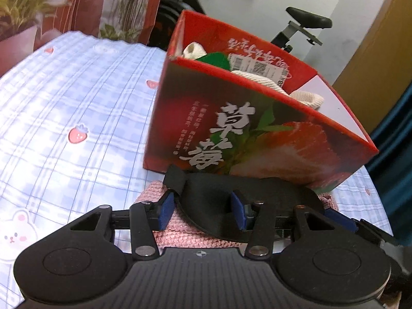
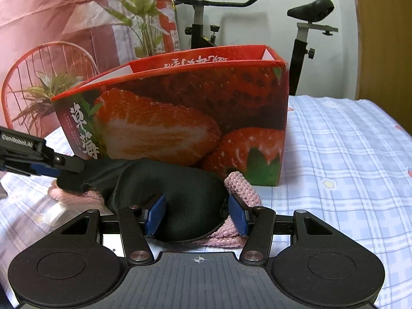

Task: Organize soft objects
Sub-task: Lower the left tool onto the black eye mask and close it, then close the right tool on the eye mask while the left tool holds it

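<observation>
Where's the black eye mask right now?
The black eye mask lies on the pink knitted item, directly in front of the strawberry box, near the bottom centre of both views.

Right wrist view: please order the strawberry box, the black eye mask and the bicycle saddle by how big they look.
1. strawberry box
2. black eye mask, though nearness enlarges it
3. bicycle saddle, far away

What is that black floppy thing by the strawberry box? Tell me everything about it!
It looks like a black sleep mask: smooth, padded fabric with a strap end. It lies draped over a pink knitted piece on the bed, right against the strawberry box. The left gripper and right gripper each straddle an end of it.
</observation>
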A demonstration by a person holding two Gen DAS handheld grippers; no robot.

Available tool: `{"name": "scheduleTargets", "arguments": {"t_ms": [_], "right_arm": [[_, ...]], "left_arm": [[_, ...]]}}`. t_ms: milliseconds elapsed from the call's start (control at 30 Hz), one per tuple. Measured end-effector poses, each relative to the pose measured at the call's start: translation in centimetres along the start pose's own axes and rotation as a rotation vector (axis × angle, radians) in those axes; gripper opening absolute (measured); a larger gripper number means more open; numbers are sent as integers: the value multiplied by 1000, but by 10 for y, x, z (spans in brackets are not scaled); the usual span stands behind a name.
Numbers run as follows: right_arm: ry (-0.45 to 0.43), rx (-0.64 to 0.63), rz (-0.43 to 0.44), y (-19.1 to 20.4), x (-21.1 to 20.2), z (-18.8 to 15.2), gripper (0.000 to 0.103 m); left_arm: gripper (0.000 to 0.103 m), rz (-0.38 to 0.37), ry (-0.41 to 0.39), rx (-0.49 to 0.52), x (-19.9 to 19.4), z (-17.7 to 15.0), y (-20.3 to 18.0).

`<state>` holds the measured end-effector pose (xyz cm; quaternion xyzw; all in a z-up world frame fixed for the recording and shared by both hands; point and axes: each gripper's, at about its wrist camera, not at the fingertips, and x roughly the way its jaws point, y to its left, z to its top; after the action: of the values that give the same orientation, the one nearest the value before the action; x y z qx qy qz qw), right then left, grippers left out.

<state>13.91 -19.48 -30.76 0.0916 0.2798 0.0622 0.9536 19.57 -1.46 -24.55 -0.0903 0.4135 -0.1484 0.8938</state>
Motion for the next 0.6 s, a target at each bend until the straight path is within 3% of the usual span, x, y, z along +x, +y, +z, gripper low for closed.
{"name": "scheduleTargets", "arguments": {"t_ms": [100,200,600], "right_arm": [[4,25,20,-4,0,1,52],[2,53,38,-10,-1,0,52],[30,48,75,-7,-13,1,52]], "left_arm": [[29,19,-41,53,-10,-3,-9],[23,20,-80,86,-25,-5,-14],[21,11,-99,75,-56,-28,-11]]}}
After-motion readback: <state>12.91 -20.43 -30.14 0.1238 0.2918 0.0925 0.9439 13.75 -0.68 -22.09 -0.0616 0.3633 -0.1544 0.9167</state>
